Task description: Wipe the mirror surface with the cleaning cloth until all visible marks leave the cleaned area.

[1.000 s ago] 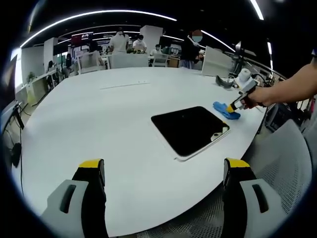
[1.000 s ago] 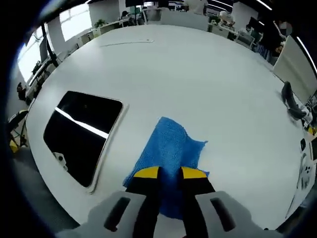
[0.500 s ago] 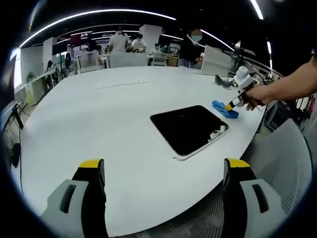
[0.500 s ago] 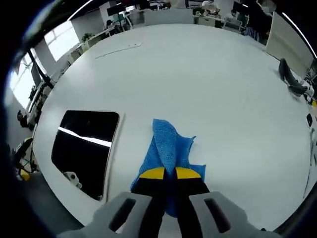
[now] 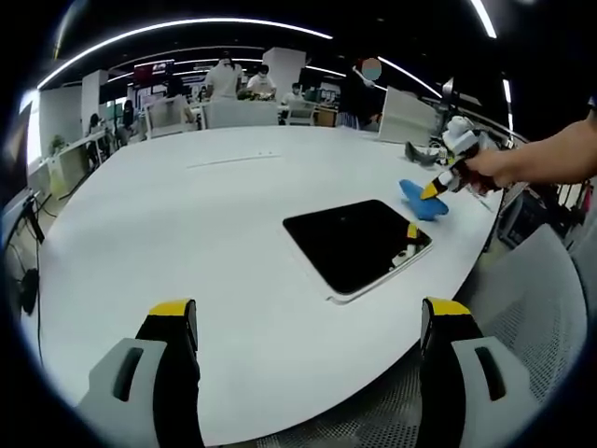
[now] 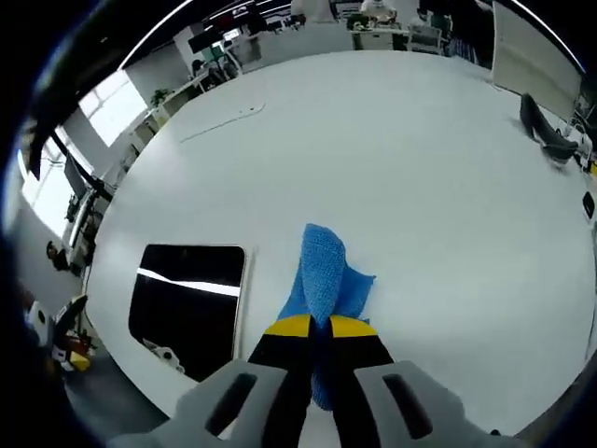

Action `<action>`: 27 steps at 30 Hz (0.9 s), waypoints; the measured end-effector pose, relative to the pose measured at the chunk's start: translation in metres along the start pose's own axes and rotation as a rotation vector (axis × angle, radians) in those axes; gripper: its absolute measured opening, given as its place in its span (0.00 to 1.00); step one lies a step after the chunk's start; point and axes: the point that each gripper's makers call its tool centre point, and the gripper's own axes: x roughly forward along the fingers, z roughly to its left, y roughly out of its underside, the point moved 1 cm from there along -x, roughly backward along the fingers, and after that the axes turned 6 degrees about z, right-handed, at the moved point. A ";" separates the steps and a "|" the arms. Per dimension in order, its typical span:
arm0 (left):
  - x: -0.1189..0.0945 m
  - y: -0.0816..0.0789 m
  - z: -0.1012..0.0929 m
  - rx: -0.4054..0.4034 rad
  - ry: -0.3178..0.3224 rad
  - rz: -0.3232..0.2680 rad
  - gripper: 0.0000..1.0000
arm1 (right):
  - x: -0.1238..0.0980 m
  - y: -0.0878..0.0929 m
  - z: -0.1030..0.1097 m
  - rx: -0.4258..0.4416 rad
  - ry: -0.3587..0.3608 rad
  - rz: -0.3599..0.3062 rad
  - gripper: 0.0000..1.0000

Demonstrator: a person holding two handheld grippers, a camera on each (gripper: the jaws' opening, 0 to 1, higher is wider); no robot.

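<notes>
My right gripper [image 6: 313, 326] pinches the bunched blue cleaning cloth [image 6: 326, 280] beside the dark mirror [image 6: 187, 306]. I've raised it since; my left gripper [image 5: 308, 317] gapes wide

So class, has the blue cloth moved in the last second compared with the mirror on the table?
Yes. In the left gripper view the blue cloth, pinched by the right gripper, has lifted up and away from the mirror edge.

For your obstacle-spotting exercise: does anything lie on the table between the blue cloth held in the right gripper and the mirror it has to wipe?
Nothing visible does. The right gripper is shut on the blue cloth, and only bare white table separates the cloth from the mirror, which lies flat beside it.
</notes>
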 end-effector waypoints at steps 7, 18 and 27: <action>0.000 -0.001 0.000 -0.001 -0.003 -0.006 0.99 | -0.004 -0.013 0.017 0.039 -0.067 0.002 0.00; 0.000 0.000 0.001 0.003 -0.003 -0.002 0.99 | 0.014 -0.017 0.053 0.008 -0.112 0.049 0.00; 0.001 0.002 -0.001 0.012 0.003 0.006 0.99 | 0.040 -0.018 0.074 -0.011 -0.099 0.087 0.00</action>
